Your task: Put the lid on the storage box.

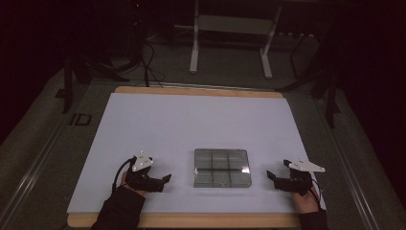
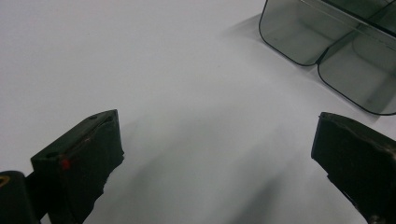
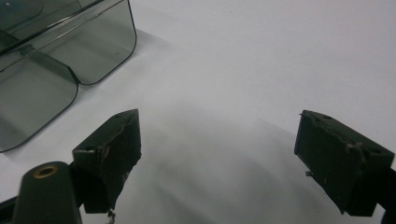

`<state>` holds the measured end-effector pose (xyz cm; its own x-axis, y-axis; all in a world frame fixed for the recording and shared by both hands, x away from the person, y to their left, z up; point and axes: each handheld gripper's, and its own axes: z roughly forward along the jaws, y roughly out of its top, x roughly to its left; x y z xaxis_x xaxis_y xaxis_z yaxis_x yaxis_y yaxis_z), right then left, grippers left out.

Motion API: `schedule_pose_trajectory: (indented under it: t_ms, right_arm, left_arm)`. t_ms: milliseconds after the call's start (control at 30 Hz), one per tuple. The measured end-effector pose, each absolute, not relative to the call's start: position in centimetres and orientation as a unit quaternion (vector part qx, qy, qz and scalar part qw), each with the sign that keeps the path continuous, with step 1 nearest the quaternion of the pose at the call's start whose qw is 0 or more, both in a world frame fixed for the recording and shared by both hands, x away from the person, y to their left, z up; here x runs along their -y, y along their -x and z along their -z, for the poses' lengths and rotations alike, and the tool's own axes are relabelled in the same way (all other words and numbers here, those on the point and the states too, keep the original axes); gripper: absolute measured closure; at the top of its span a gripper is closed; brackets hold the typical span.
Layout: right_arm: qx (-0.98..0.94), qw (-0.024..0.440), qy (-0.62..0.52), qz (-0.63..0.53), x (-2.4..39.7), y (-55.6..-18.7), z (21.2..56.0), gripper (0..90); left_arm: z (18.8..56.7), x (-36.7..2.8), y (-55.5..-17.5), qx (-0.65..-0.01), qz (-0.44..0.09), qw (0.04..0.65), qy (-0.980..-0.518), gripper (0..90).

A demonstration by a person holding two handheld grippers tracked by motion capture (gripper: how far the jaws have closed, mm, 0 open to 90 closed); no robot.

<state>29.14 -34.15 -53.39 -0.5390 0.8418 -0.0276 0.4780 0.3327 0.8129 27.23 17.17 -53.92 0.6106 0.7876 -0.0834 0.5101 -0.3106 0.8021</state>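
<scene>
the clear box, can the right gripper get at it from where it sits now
Probably yes. The right gripper sits open just beside the clear divided box, with bare white table between them and nothing in the way.

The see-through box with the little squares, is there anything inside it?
The clear box looks empty. Its divided compartments show nothing but the white sheet underneath. The high view is dim, and the gripper views catch just its corners, so something tiny could be missed.
</scene>
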Motion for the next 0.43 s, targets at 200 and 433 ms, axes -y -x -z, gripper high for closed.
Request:
schedule_pose_trajectory:
  t_ms: [200,433]
  right_arm:
    - [-0.779,0.231,-0.433,-0.391,34.18,-29.26,53.43,14.3]
    - [-0.782,0.232,-0.431,-0.385,34.09,-29.29,53.48,14.4]
  left_arm:
    - [53.91,-17.58,-27.22,-0.422,-0.164,0.432,-0.78,3.4]
    - [53.94,-17.46,-27.26,-0.423,-0.165,0.426,-0.782,3.4]
